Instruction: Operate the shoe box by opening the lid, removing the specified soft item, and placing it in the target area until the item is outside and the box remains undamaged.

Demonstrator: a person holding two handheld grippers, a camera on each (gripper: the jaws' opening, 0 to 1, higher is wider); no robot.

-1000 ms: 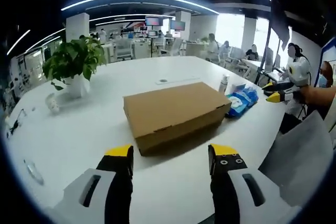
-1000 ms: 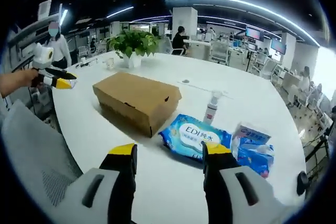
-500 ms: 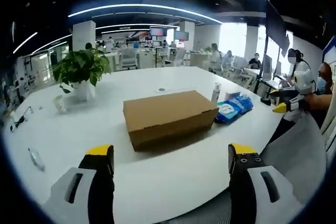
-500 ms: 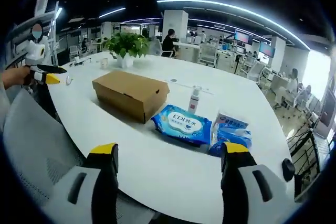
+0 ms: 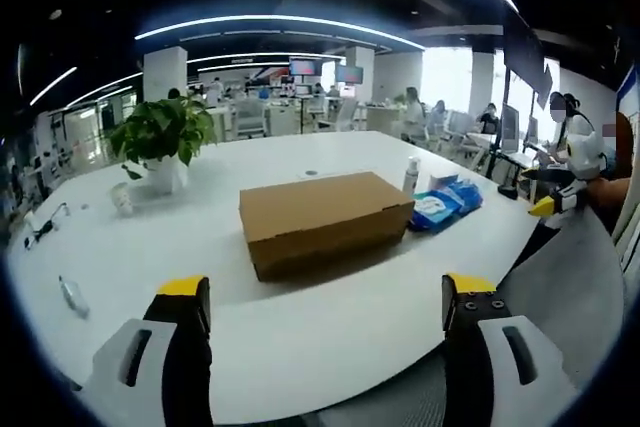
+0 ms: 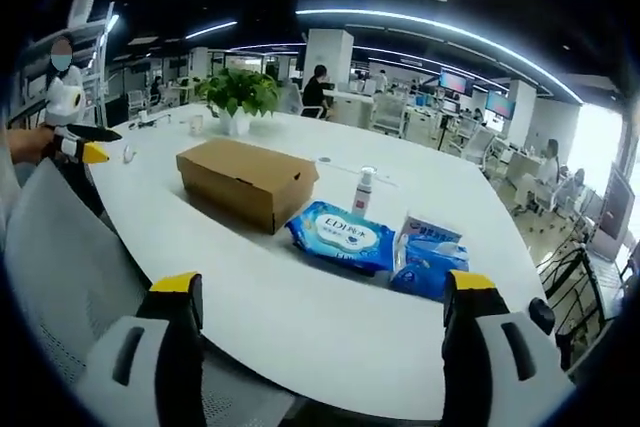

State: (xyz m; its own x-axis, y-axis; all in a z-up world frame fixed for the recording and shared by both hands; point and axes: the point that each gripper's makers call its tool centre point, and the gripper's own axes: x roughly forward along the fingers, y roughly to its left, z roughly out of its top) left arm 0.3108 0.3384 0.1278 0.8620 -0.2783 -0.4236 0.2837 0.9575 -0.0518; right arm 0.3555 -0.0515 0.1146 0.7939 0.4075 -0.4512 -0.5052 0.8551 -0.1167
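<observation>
The brown cardboard shoe box [image 5: 325,222] lies with its lid closed in the middle of the white table [image 5: 150,257]. My left gripper [image 5: 325,289] is open wide, held back at the table's near edge, well short of the box. In the right gripper view the same box [image 6: 245,177] lies to the far left, and my right gripper [image 6: 324,285] is open wide over the table edge, holding nothing. Each gripper is visible from the other's camera: the right gripper [image 5: 545,205] at the right edge, the left gripper [image 6: 85,150] at the left edge. The box's contents are hidden.
Beside the box lie a blue wet-wipe pack [image 6: 335,237], a blue tissue pack [image 6: 430,252] and a small spray bottle [image 6: 362,190]. A potted plant [image 5: 160,137] and a cup [image 5: 122,197] stand on the far side. Grey chair backs [image 6: 70,257] sit close to the table's edge.
Both cameras have drawn back from the table, so the box looks smaller. Both pairs of jaws have spread wider. The box itself has not moved.
</observation>
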